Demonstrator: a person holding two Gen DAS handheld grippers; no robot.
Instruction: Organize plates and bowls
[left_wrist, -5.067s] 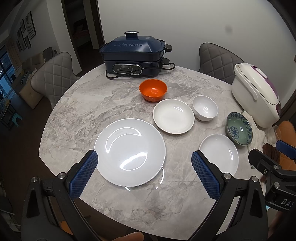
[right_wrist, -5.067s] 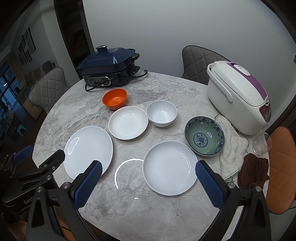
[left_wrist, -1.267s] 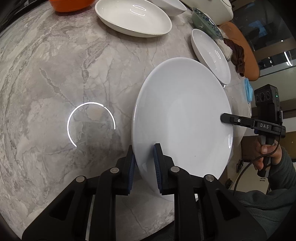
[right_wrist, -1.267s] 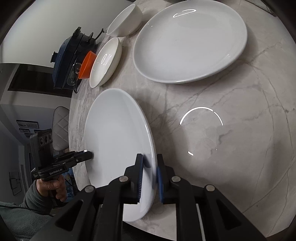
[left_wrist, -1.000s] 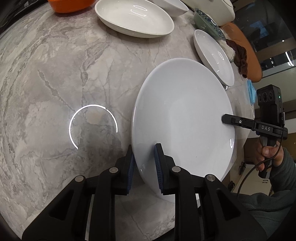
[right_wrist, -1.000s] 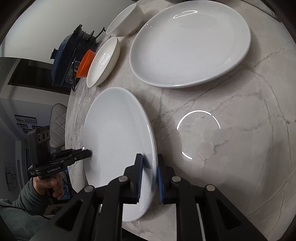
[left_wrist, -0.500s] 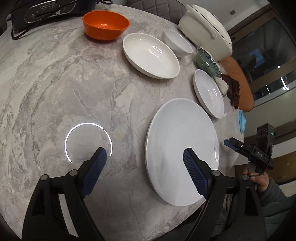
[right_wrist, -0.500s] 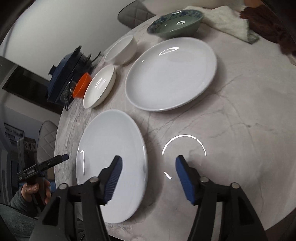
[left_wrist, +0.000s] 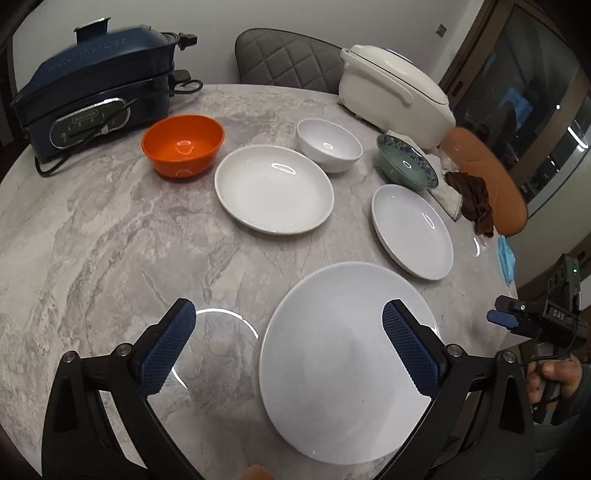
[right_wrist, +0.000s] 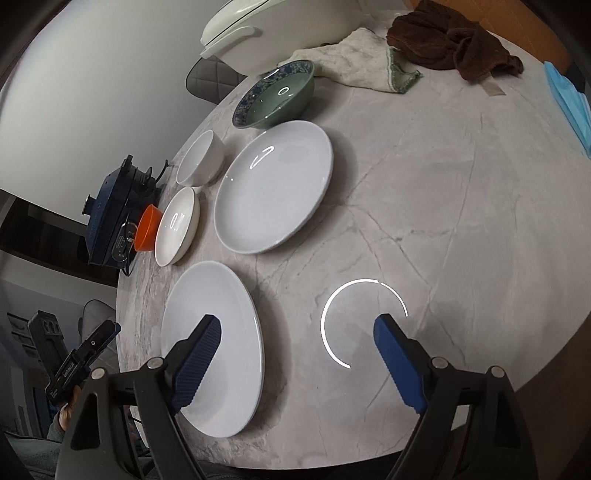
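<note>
A large white plate (left_wrist: 347, 362) lies flat on the marble table near its front edge; it also shows in the right wrist view (right_wrist: 218, 332). My left gripper (left_wrist: 291, 343) is open and empty above the plate's left rim. My right gripper (right_wrist: 295, 354) is open and empty above the plate's right rim. Farther back lie a medium white plate (left_wrist: 412, 230) (right_wrist: 273, 186), a shallow white dish (left_wrist: 273, 188) (right_wrist: 177, 225), a white bowl (left_wrist: 328, 146) (right_wrist: 201, 158), an orange bowl (left_wrist: 183, 144) (right_wrist: 146, 227) and a green patterned bowl (left_wrist: 406, 166) (right_wrist: 275, 94).
A dark blue electric cooker (left_wrist: 96, 92) stands at the back left, its cord on the table. A white rice cooker (left_wrist: 395, 92) stands at the back right. A white cloth (right_wrist: 362, 70), a brown cloth (right_wrist: 454, 40) and a blue mask (right_wrist: 569, 99) lie near the right edge.
Both grippers were shut on the large plate's rim and held it tilted. They have opened and drawn back, and the plate now lies flat on the table.
</note>
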